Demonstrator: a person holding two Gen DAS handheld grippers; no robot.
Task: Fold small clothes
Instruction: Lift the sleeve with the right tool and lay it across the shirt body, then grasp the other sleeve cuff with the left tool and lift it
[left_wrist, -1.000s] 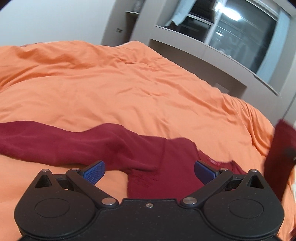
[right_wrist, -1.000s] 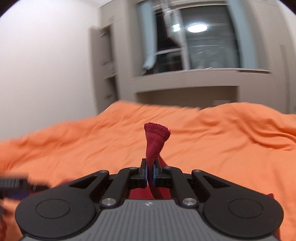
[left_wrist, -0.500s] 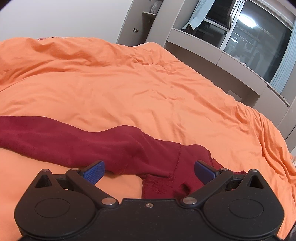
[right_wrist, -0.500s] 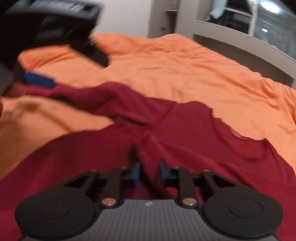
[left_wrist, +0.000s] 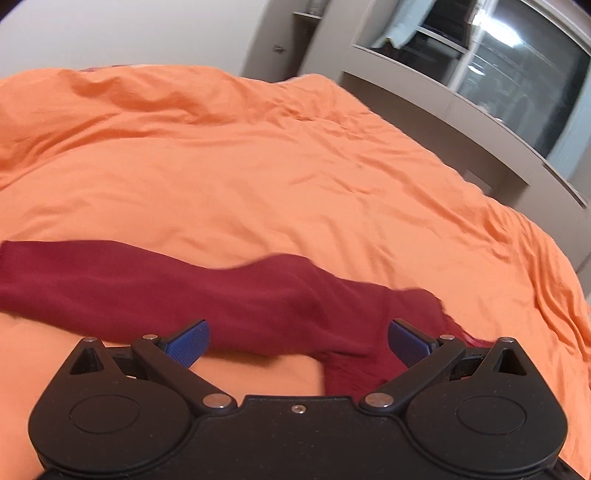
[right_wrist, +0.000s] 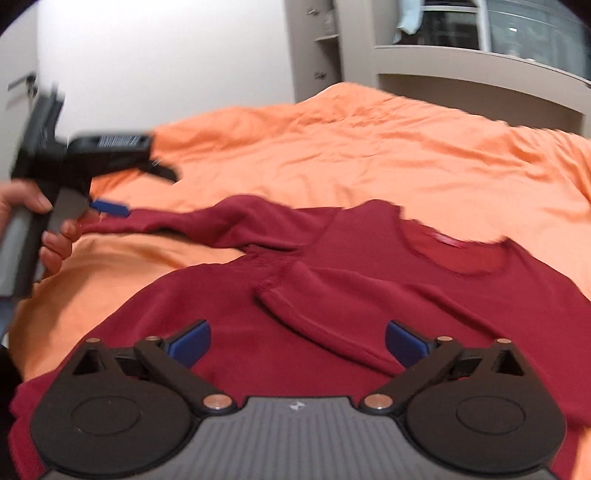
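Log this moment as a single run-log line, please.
right gripper: just opened, sleeve released across red shirt | left gripper: open above other sleeve | surface: orange duvet

Orange duvet (left_wrist: 258, 177) lies open beyond the red sweater (right_wrist: 369, 295).

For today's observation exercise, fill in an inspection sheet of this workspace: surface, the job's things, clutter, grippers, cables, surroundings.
Surface: bed under a wrinkled orange cover.
Job's things: dark red long-sleeved top lying on the cover, one sleeve folded across its chest, the other sleeve stretched out sideways.
Clutter: nothing seen.
Grippers: right gripper open over the top, its jaws have just been opening, nothing pinched; left gripper open above the stretched sleeve, held in a hand.
Cables: nothing seen.
Surroundings: white wall, grey shelving, dark window.
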